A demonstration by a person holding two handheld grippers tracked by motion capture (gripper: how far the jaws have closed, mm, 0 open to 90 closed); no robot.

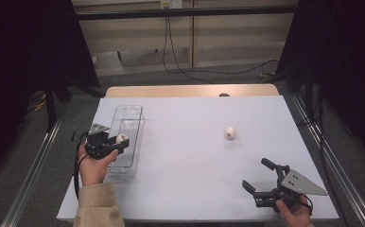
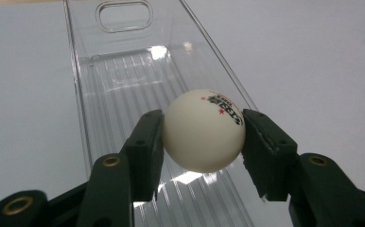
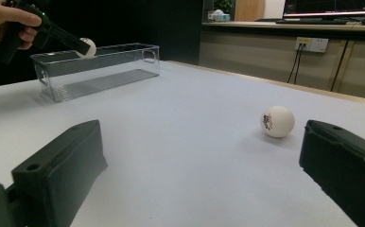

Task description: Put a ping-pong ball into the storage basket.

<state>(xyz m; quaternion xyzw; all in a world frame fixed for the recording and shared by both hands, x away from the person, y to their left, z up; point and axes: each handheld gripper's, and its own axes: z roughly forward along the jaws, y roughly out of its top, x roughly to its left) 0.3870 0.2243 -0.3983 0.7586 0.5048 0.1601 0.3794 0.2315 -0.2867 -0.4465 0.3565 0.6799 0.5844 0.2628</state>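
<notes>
Open tabletop, two obstacles
Clear bin (image 1: pixel 134 124) stands along the left edge; loose ball (image 1: pixel 230 132) sits mid-right; bare table (image 1: pixel 185 156) between them.

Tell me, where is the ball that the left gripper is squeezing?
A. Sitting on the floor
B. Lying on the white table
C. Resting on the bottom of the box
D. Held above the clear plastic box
D: the left gripper pinches the ball between its pads, up over the clear plastic box, not on the bottom.

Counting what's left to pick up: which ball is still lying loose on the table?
The ball right of centre lies loose; the other ball is held in the left claw above the clear bin.
</notes>
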